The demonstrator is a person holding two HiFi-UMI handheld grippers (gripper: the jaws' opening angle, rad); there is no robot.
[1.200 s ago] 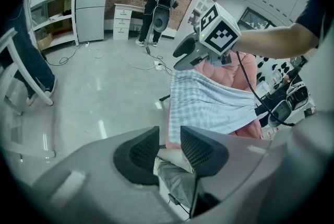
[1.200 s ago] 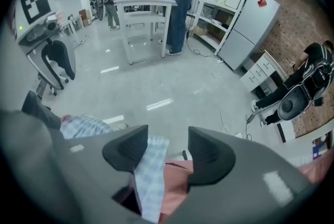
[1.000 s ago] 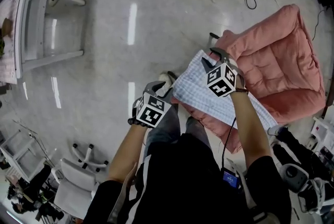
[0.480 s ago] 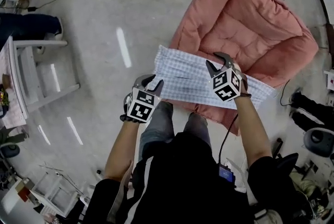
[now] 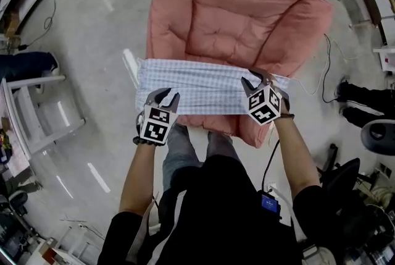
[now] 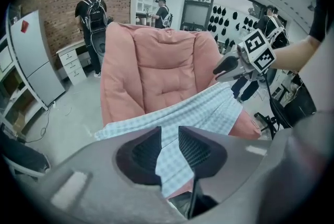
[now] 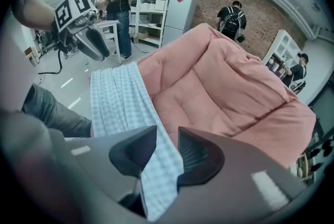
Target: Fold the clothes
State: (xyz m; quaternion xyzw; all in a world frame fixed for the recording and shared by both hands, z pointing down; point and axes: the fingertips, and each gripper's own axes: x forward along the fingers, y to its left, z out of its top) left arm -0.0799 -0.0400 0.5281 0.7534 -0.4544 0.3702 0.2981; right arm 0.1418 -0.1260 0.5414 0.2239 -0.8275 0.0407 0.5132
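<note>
A blue-and-white checked garment (image 5: pixel 197 88) hangs stretched between my two grippers, over the front edge of a big pink cushion chair (image 5: pixel 228 10). My left gripper (image 5: pixel 165 97) grips its left end, and the fabric (image 6: pixel 172 157) runs between the jaws, which have just closed a little further. My right gripper (image 5: pixel 258 80) holds the right end; its jaws have just been closing with the cloth (image 7: pixel 156 165) between them. In the left gripper view the garment (image 6: pixel 203 110) spans to the other gripper (image 6: pixel 229 65). The right gripper view shows the garment (image 7: pixel 117 97) reaching back to the left gripper (image 7: pixel 91 43).
The person's legs (image 5: pixel 191 146) stand right behind the garment. A white table frame (image 5: pixel 37 115) is at the left, and cables (image 5: pixel 324 66) and office chairs (image 5: pixel 376 134) at the right. Several people (image 6: pixel 94 14) stand near shelves (image 7: pixel 151 14) and a fridge (image 7: pixel 180 11) in the background.
The head view has swung so the pink chair now lies straight ahead. Both grippers carried the garment along and it now hangs spread wide and level across the chair's front.
</note>
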